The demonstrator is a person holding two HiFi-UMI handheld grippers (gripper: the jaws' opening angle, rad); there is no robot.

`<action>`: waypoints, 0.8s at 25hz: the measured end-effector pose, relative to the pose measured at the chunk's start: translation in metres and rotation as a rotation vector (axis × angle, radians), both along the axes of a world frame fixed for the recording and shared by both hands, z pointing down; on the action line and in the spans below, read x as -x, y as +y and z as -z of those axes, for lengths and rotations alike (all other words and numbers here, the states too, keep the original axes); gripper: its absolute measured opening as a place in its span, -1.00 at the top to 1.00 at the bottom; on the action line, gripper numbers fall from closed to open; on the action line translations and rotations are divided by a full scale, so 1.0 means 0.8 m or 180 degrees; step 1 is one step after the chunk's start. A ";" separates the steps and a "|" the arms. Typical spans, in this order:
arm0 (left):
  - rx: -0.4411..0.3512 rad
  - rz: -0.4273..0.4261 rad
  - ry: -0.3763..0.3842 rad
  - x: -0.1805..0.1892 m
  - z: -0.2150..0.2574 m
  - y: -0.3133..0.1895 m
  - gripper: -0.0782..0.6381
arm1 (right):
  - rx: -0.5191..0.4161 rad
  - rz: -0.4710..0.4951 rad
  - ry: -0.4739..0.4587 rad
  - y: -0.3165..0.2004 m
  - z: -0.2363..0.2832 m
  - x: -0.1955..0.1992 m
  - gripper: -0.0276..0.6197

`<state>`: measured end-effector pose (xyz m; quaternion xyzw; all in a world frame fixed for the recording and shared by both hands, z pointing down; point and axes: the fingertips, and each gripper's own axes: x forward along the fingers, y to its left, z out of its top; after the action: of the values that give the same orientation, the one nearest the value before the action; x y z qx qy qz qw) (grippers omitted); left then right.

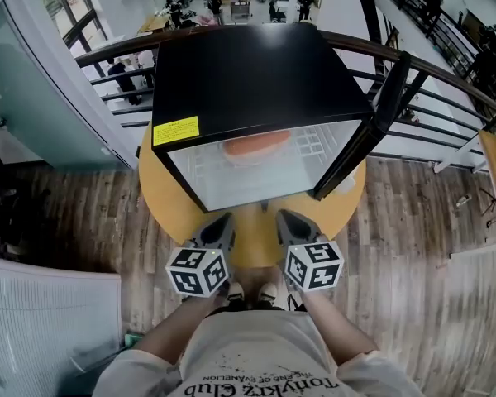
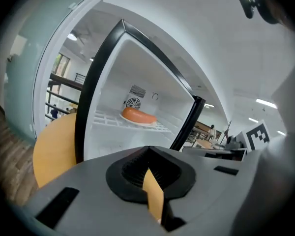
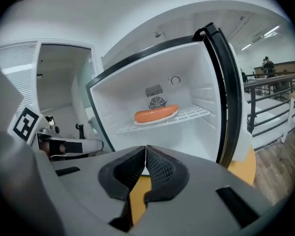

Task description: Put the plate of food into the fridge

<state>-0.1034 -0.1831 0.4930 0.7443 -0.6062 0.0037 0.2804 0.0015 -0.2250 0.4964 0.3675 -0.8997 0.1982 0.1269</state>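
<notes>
Head view: the fridge [image 1: 256, 64] sits on a round table [image 1: 169, 209] with its door [image 1: 370, 126] open. The plate of food [image 1: 255, 145] is already inside. The left gripper [image 1: 225, 220] and right gripper [image 1: 284, 217] are out in front, well apart from it.

Left gripper view: its jaws are pressed together and hold nothing.

Right gripper view: these jaws are closed and empty too. The plate rests on the wire shelf [image 3: 196, 113].

I think only closing the door is left.

Right gripper [image 3: 146, 151]: jaws together, nothing between them. Ahead, fridge [image 3: 120, 95] open, door [image 3: 229, 92] swung right. Sausage [image 3: 156, 114] on wire shelf [image 3: 195, 113], apparently on pale plate [image 3: 143, 122]. Yellow table [image 3: 246, 168] below.
</notes>
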 end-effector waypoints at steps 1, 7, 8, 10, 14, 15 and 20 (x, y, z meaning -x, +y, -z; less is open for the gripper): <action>0.0010 -0.0040 -0.0103 -0.004 -0.005 0.009 0.72 | 0.0036 -0.0003 0.0035 0.009 -0.009 -0.003 0.83; 0.0134 -0.0142 -0.0427 -0.015 -0.039 0.056 0.72 | 0.0197 0.0032 0.0141 0.057 -0.043 -0.015 0.83; 0.0172 -0.0131 -0.0422 -0.015 -0.047 0.064 0.72 | 0.0236 0.0061 0.0136 0.065 -0.048 -0.015 0.83; 0.0237 -0.0109 -0.0385 -0.017 -0.059 0.077 0.72 | 0.0275 0.0093 0.0163 0.077 -0.055 -0.017 0.83; 0.0305 -0.0071 -0.0323 -0.019 -0.072 0.092 0.72 | 0.0312 0.0101 0.0182 0.090 -0.061 -0.016 0.83; 0.0303 -0.0064 -0.0316 -0.019 -0.072 0.094 0.72 | 0.0327 0.0097 0.0172 0.092 -0.062 -0.016 0.83; 0.0232 -0.0084 -0.0341 -0.025 -0.063 0.098 0.72 | 0.0360 0.0090 0.0139 0.099 -0.061 -0.015 0.84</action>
<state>-0.0831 -0.1049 0.5437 0.7403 -0.6098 0.0693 0.2744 0.0138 -0.1457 0.5455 0.3512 -0.8892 0.2389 0.1699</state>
